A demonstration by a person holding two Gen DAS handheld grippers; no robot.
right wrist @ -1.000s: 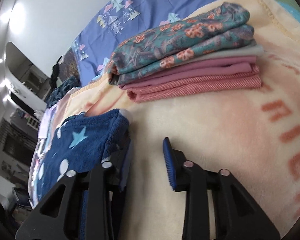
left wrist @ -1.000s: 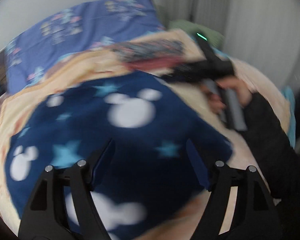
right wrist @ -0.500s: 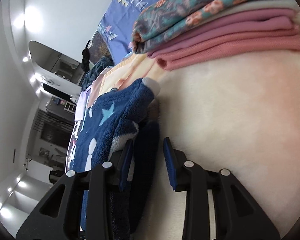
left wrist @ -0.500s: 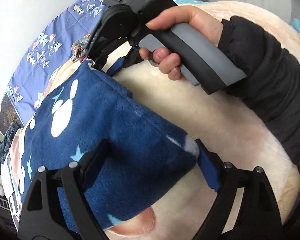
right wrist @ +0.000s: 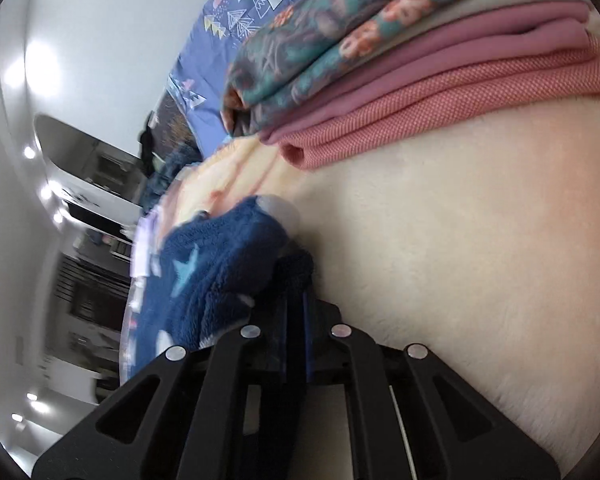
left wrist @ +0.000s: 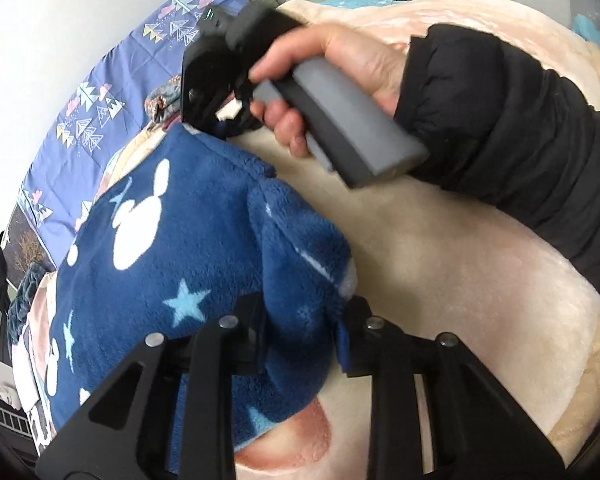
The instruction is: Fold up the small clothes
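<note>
Both sets of fingers are clamped on the navy fleece garment (left wrist: 188, 240): the left gripper (left wrist: 300, 320) pinches a thick bunched edge at the near side, and the right gripper (right wrist: 296, 308) grips the far corner with its fingers almost together on the cloth. In the left view the person's right hand (left wrist: 340, 80) is wrapped round its grey handle. The garment lies on the cream plush blanket (left wrist: 440, 272) covering the bed, its right edge lifted. Being soft, light, plush fleece, it should drape and slump rather than hold a crease, so edge corners look like the best grip. Far right sits a stack of folded clothes (right wrist: 420, 68); a purple patterned sheet (left wrist: 112, 92) lies beyond.
</note>
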